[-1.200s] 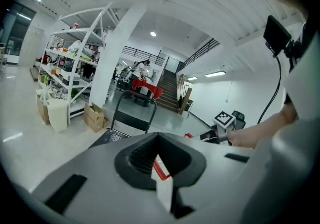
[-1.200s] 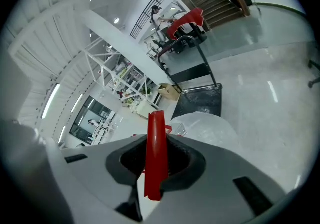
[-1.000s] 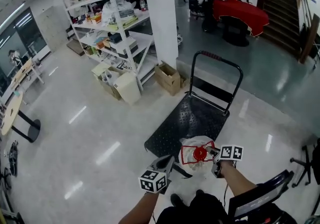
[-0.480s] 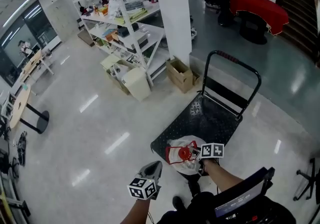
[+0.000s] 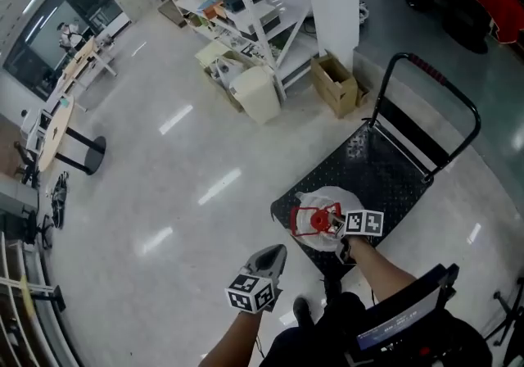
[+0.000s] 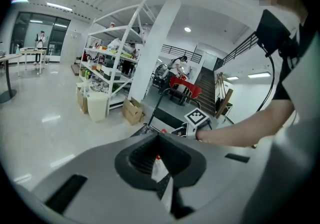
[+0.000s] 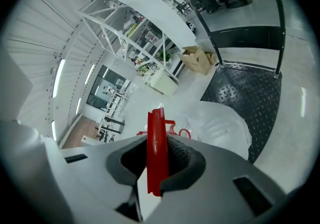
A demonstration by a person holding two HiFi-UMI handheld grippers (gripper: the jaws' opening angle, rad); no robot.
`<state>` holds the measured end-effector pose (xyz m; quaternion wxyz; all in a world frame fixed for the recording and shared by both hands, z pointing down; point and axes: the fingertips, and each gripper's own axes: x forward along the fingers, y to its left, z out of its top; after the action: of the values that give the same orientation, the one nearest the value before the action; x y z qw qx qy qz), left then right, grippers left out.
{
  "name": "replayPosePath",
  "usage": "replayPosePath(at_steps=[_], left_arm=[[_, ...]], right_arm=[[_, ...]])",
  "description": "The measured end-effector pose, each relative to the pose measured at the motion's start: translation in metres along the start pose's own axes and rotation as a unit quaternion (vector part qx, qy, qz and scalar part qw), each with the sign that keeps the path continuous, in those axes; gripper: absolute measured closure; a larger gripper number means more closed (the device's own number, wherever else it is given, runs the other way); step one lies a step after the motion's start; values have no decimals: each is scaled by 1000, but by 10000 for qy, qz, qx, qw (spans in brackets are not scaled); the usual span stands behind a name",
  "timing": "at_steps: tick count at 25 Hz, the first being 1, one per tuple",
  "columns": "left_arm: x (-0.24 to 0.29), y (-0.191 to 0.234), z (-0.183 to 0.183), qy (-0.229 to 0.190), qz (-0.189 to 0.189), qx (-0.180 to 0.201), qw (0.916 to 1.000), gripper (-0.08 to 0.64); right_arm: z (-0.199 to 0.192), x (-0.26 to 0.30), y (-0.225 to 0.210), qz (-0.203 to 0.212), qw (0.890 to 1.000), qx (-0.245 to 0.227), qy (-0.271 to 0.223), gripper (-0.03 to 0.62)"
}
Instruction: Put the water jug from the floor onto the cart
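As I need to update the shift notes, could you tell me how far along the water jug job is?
Done: the right gripper is shut on the red handle of the water jug. In hand: the jug is at the near edge of the cart; whether it already rests on the deck I cannot tell. Left: settle it fully on the deck and let go. The left gripper holds nothing.

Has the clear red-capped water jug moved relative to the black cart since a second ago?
Yes. The water jug, in the right gripper, moved further onto the black cart.
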<state>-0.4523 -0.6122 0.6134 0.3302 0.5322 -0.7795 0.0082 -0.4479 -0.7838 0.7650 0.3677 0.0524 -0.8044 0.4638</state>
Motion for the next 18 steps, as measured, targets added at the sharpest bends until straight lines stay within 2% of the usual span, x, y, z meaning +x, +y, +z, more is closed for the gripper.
replayPosePath(at_steps=[6,9,15,18], left_arm=[[13,12,-4,109,106,-131,9998,569],[19,10,-4,148,84,-173,9997,569],[20,6,3,197,15,-82,9998,569],[21,5,8,202,-7,-63,9998,569]], right_arm=[[22,15,-14,73,10000,40,-8,531],[29,7,-28,-58,9998,167,9,531],[37,-27,-81,-385,9971,566,-339,531],[25,-35,-103,-537,9962,646,-219,532]])
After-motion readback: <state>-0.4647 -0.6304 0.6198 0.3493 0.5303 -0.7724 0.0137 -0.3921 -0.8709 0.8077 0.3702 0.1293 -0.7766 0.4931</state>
